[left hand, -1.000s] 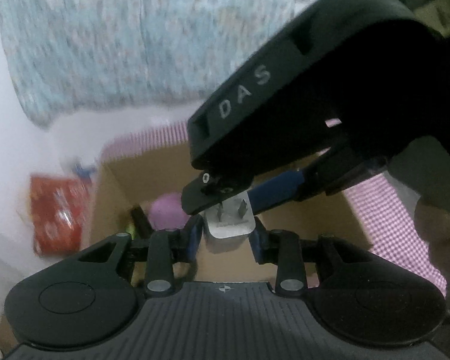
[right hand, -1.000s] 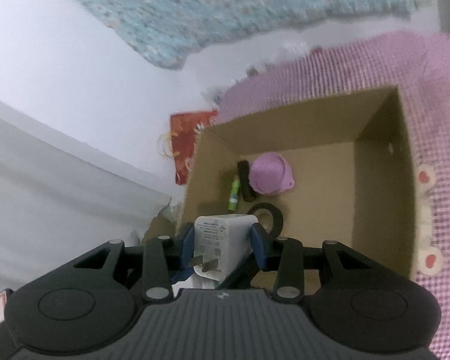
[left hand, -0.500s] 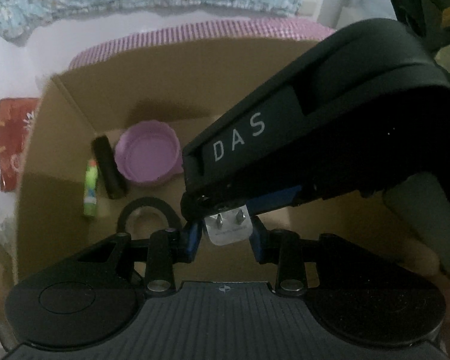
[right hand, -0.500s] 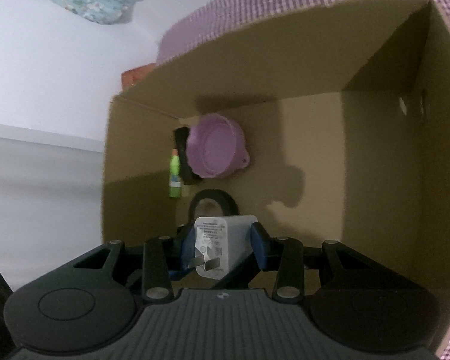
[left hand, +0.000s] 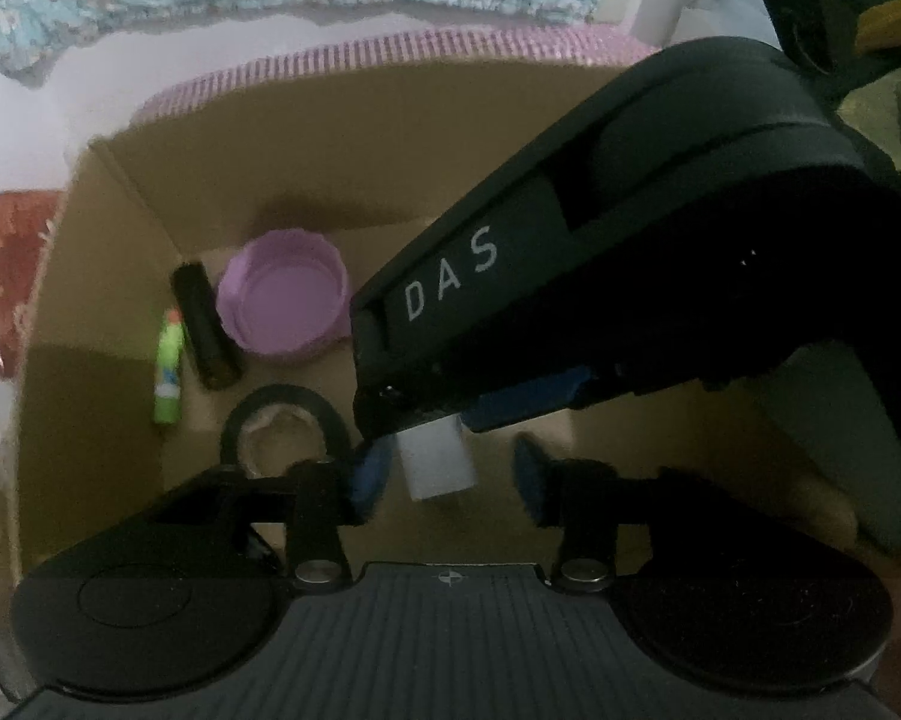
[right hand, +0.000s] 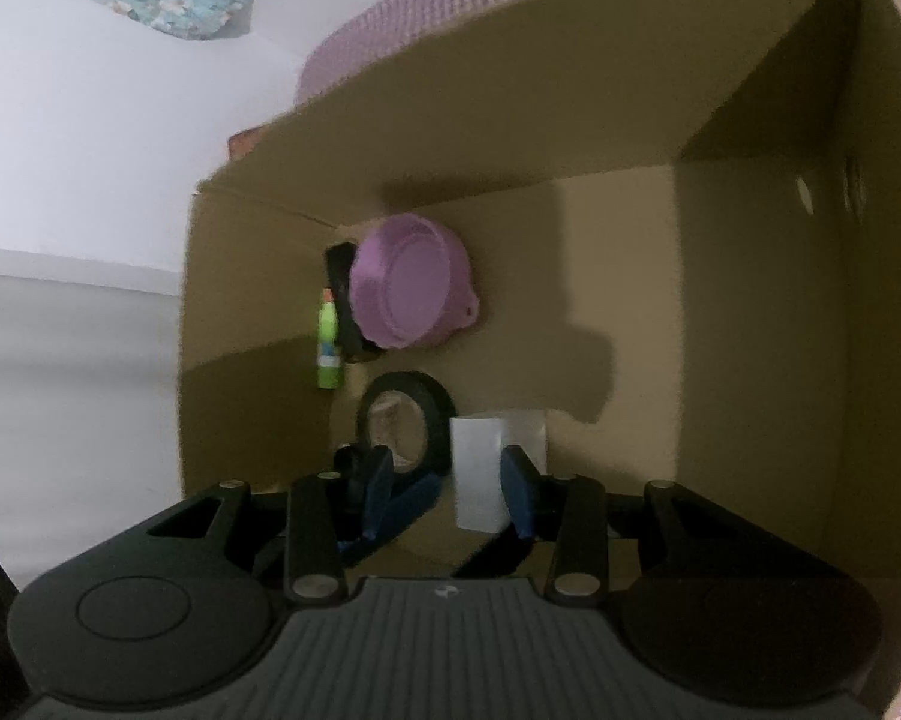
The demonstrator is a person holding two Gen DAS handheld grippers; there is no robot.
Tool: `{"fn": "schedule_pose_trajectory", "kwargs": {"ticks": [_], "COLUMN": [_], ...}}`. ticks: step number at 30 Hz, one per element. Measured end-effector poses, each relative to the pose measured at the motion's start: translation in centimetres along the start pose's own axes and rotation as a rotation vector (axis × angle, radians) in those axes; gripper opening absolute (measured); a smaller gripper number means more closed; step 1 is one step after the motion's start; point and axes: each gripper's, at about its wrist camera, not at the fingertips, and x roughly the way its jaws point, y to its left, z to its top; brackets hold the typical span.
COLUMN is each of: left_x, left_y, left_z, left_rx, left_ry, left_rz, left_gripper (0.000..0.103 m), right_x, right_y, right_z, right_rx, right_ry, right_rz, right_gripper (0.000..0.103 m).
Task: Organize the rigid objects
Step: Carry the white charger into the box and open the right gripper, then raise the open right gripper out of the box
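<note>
A white charger block point(left hand: 435, 459) hangs low inside the cardboard box point(left hand: 330, 138). My left gripper point(left hand: 449, 483) straddles it with its jaws opening, and neither blue pad touches it. The right gripper's black housing point(left hand: 600, 240) reaches in from the right, just above the charger. In the right wrist view the charger point(right hand: 477, 468) stands clear of the left finger of my right gripper point(right hand: 449, 486) and partly behind the right finger. Whether it rests on the box floor I cannot tell.
On the box floor lie a purple lid point(left hand: 282, 300), a black cylinder point(left hand: 204, 330), a green stick point(left hand: 168, 372) and a black tape roll point(left hand: 282, 420). A red packet point(left hand: 12, 264) lies outside on the left. Pink checked cloth point(left hand: 420, 48) runs behind the box.
Both grippers came down into the box. The left jaws then spread off the charger. The charger turned, its prongs no longer show, and it now sits loose between the fingers.
</note>
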Motion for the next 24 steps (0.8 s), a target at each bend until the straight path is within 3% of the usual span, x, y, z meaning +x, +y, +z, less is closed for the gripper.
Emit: {"fn": "schedule_pose_trajectory", "kwargs": {"ticks": [1,3,13,20,24], "left_x": [-0.5,-1.5,-7.4,-12.3,-14.9], "left_y": [-0.2,-0.4,0.2,0.9,2.7], "left_z": [0.0,-0.3,-1.8,-4.4,-6.9], "left_rx": [0.005,0.016,-0.004,-0.061,-0.108], "left_ry": [-0.015,-0.044,-0.167,-0.253,-0.303], "left_rz": [0.003,0.009,-0.026,-0.081,-0.094], "left_gripper": [0.065,0.07,0.077,0.083,0.092], "right_x": [-0.4,-1.4,-9.7,-10.9,-10.2], "right_y": [0.1,0.3,-0.2,0.3,1.6], "right_z": [-0.1,-0.2,-4.4,-6.8,-7.1], "right_rx": [-0.001,-0.003,0.007,-0.011,-0.046], "right_ry": [-0.012,-0.036,-0.241,-0.252,-0.235], "right_rz": [0.005,0.021,0.182,0.179,0.161], "right_gripper": [0.043,0.044,0.048,0.048,0.048]}}
